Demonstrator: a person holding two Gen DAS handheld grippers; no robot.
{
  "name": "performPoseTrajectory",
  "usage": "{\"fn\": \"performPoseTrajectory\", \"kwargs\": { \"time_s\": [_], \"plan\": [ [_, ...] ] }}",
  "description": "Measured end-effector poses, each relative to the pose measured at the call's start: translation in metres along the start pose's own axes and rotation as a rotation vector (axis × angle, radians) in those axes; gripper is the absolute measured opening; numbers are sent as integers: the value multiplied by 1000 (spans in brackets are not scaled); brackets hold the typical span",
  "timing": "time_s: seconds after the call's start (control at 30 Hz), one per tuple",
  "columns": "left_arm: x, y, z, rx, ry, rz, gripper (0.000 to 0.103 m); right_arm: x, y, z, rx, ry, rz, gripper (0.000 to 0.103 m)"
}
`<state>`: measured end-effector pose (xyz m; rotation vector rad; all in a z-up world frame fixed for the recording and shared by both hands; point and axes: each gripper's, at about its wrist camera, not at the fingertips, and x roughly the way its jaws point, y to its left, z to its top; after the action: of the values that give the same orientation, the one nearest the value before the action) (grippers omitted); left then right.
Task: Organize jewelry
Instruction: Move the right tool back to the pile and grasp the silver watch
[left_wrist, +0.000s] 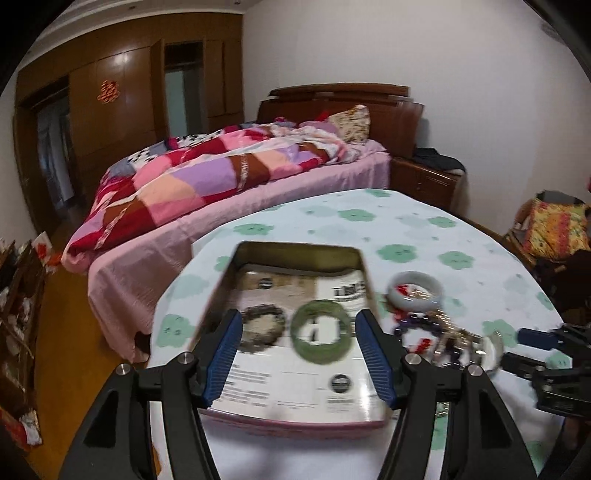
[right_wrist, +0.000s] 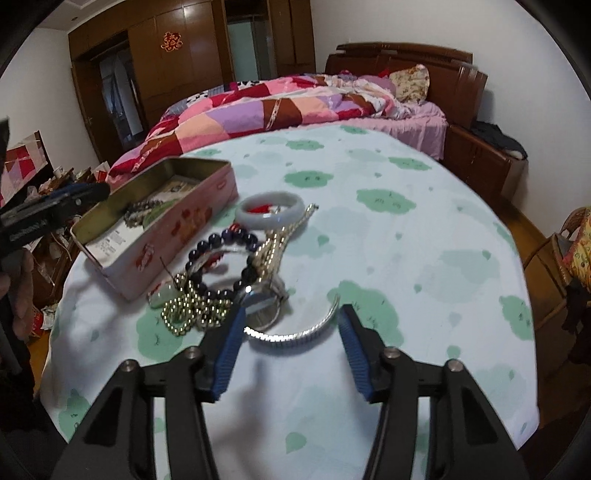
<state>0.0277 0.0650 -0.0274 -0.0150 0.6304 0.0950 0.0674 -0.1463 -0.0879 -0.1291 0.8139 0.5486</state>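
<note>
A pink tin box (left_wrist: 295, 419) (right_wrist: 177, 240) stands open on the table. Inside lie a green bangle (left_wrist: 320, 332) and a dark bead bracelet (left_wrist: 261, 328) on printed paper. My left gripper (left_wrist: 299, 319) hovers open and empty over the box. Right of the box lies a jewelry pile: a pale jade bangle (right_wrist: 271, 214) (left_wrist: 415, 295), a dark purple bead bracelet (right_wrist: 221, 266), a gold bead chain (right_wrist: 188, 314) and a silver watch with metal band (right_wrist: 295, 332). My right gripper (right_wrist: 291, 314) is open, its fingers on either side of the watch band.
The round table (right_wrist: 406, 240) has a white cloth with green clouds. A bed (left_wrist: 229, 177) with a patchwork quilt stands behind it. A wooden wardrobe (right_wrist: 155, 66) lines the far wall. A chair (left_wrist: 554, 229) with a colourful cushion stands at the right.
</note>
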Motion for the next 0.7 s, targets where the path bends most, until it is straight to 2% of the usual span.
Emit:
{"fn": "performPoseTrajectory", "kwargs": {
  "time_s": [0.3, 0.37, 0.4, 0.53, 0.6, 0.63, 0.7],
  "plan": [
    [5, -17, -9, 27, 30, -24, 64, 5, 15, 10, -2, 2, 28, 54],
    [5, -20, -9, 29, 29, -27, 64, 14, 24, 13, -29, 17, 7, 59],
    [4, -20, -10, 28, 28, -27, 64, 22, 30, 14, -45, 34, -25, 60],
    [4, -23, -11, 28, 30, -38, 64, 38, 32, 11, -33, 76, -39, 59],
    [4, -26, -12, 32, 31, -41, 64, 37, 28, 11, -16, 75, -24, 52],
    [4, -27, -12, 32, 31, -44, 64, 35, 24, 10, 3, 72, -13, 41],
    [2, -29, -13, 33, 30, -53, 64, 30, 16, 8, 40, 69, 24, 31]
  ]
}}
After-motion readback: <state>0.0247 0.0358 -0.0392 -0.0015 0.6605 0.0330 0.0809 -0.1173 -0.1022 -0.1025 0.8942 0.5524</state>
